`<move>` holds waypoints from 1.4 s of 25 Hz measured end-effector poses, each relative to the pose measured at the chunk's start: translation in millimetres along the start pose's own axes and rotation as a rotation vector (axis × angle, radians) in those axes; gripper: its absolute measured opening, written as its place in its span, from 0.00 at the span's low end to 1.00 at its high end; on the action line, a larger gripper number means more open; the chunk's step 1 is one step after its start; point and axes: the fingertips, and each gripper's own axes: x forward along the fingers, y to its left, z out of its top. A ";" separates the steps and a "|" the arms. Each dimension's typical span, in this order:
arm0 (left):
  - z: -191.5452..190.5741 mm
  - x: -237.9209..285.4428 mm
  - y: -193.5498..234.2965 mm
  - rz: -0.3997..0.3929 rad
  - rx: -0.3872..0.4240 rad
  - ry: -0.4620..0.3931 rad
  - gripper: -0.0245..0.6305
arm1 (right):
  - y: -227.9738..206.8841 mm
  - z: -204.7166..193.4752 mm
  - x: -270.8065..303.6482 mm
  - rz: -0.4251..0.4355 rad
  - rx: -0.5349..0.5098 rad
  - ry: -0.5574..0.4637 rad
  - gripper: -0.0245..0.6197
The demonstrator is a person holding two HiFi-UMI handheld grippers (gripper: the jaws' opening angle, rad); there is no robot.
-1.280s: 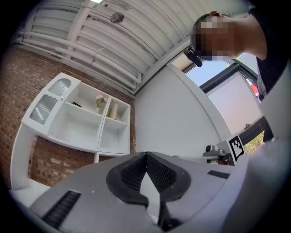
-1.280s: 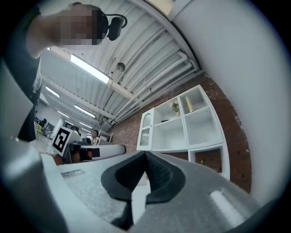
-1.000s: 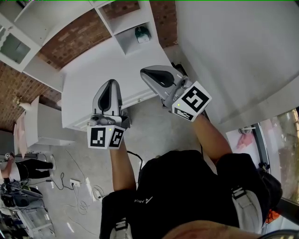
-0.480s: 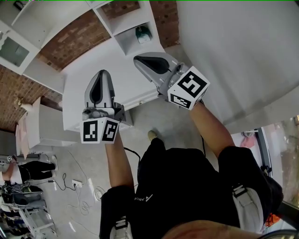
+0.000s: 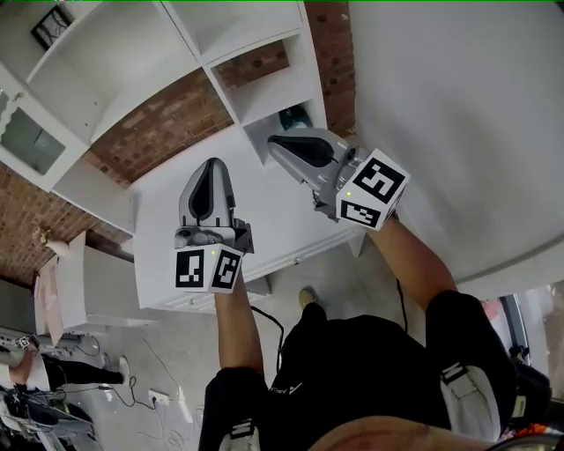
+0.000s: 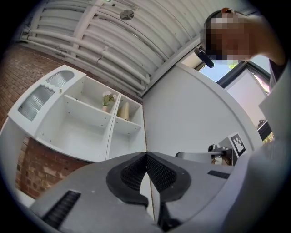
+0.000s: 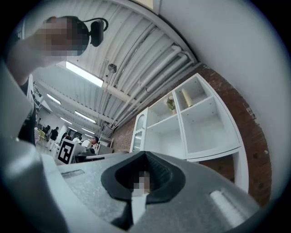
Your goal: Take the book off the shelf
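A white shelf unit (image 5: 264, 92) stands against a brick wall, above a white cabinet top (image 5: 264, 220). In one low compartment sits a dark green thing (image 5: 295, 118); I cannot tell whether it is the book. My right gripper (image 5: 275, 141) is shut and empty, its tip just in front of that compartment. My left gripper (image 5: 210, 169) is also shut and empty, held over the cabinet top further left. In the left gripper view the jaws (image 6: 146, 154) meet against the shelf (image 6: 86, 123). In the right gripper view the jaws (image 7: 144, 154) meet too.
A small plant (image 6: 107, 100) and a cream cylinder (image 6: 123, 110) stand in upper compartments. A dark framed object (image 5: 51, 25) sits on a high shelf at the left. A plain white wall (image 5: 458, 106) rises at the right. Cables (image 5: 167, 401) lie on the floor behind me.
The person has stepped toward the shelf, and more of it now fills the head view. Both grippers have come closer to it, the right one up to the green thing's compartment.
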 end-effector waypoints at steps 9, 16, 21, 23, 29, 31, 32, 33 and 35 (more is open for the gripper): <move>0.0 91.9 99.8 -0.113 0.000 -0.024 0.04 | -76.0 33.1 103.1 -0.058 0.039 -0.062 0.04; 5.9 138.0 146.0 -0.188 -0.033 -0.058 0.04 | -127.7 67.6 162.4 -0.111 0.019 -0.076 0.04; 10.4 164.3 167.1 -0.224 -0.051 -0.067 0.04 | -164.5 103.1 205.9 -0.135 -0.014 -0.055 0.04; 15.2 173.3 169.4 -0.230 -0.057 -0.071 0.04 | -175.8 121.6 219.0 -0.130 -0.040 -0.048 0.04; 35.9 197.9 164.8 -0.241 -0.056 -0.076 0.04 | -209.8 178.5 248.6 -0.135 -0.085 -0.036 0.04; 43.9 205.5 164.5 -0.239 -0.043 -0.083 0.04 | -219.7 196.0 257.2 -0.140 -0.098 -0.032 0.05; 46.2 208.0 164.2 -0.236 -0.041 -0.084 0.04 | -224.3 203.1 260.6 -0.145 -0.102 -0.029 0.08; 47.6 209.9 163.9 -0.232 -0.040 -0.085 0.04 | -228.9 209.5 263.8 -0.152 -0.107 -0.025 0.09; 48.8 212.4 163.6 -0.224 -0.037 -0.083 0.04 | -237.8 221.5 270.2 -0.170 -0.120 -0.023 0.10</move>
